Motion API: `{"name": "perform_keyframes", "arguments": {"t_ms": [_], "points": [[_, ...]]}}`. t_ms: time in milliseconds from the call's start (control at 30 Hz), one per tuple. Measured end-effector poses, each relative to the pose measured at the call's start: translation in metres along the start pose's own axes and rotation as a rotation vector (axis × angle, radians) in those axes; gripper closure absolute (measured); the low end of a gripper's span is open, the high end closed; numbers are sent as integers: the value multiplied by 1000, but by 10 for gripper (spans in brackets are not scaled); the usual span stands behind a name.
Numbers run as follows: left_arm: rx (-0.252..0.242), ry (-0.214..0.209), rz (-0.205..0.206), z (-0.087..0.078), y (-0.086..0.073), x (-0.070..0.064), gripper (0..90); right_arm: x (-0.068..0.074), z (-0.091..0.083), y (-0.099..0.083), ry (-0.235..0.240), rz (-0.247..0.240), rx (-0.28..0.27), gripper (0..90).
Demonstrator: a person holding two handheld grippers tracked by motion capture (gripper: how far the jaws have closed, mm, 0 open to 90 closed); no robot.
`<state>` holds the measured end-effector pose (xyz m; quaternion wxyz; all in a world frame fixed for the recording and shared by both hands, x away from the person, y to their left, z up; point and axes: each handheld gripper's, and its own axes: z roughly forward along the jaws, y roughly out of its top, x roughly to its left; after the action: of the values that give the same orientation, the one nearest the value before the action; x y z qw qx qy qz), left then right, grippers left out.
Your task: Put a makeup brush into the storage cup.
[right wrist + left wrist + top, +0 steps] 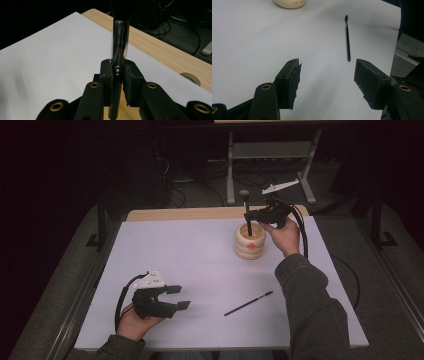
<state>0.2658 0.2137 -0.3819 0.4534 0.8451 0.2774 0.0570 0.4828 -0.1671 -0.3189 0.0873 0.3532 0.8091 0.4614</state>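
A cream ribbed holder (249, 240) with an orange mark stands at the far middle of the white mat (190, 270). My right gripper (251, 216) is shut on a thick black brush (246, 210) with a shiny ferrule (119, 40), held upright with its lower end inside the holder. A thin black brush (248, 303) lies flat on the mat, near the front right; the left gripper view has it as the thin brush (347, 35) ahead of the jaws. My left gripper (178, 297) rests open at the front left, nothing between its fingers (289, 80).
The mat covers a wooden table (200, 213) whose far edge shows bare. A round hole (190, 77) is in the wood at the right. Beyond the table stand a metal frame (270, 155) and cables on the dark floor.
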Motion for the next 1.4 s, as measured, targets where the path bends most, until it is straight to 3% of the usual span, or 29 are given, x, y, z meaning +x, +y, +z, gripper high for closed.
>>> {"name": "perform_keyframes", "arguments": {"t_ms": [200, 233, 267, 400, 433, 900, 933, 1400], "points": [[0, 1, 0, 0, 0, -1, 367, 1, 1, -2, -12, 6, 3, 775], [4, 3, 16, 0, 1, 0, 367, 1, 1, -2, -15, 16, 6, 775], [2, 0, -2, 0, 0, -1, 364, 0, 1, -4, -14, 12, 5, 775], [-1, -2, 3, 0, 1, -1, 363, -2, 4, -6, -30, -17, 19, 775], [0, -2, 3, 0, 1, -1, 363, 0, 4, -7, -23, 6, 26, 775], [-10, -2, -13, 0, 0, -1, 362, -2, 13, -14, -19, 24, 40, 775], [2, 0, 6, -1, 0, 0, 363, -3, 14, -15, -16, 27, 39, 775], [0, -5, 1, 1, 1, -1, 362, -4, 18, -24, -25, 52, 66, 773]]}}
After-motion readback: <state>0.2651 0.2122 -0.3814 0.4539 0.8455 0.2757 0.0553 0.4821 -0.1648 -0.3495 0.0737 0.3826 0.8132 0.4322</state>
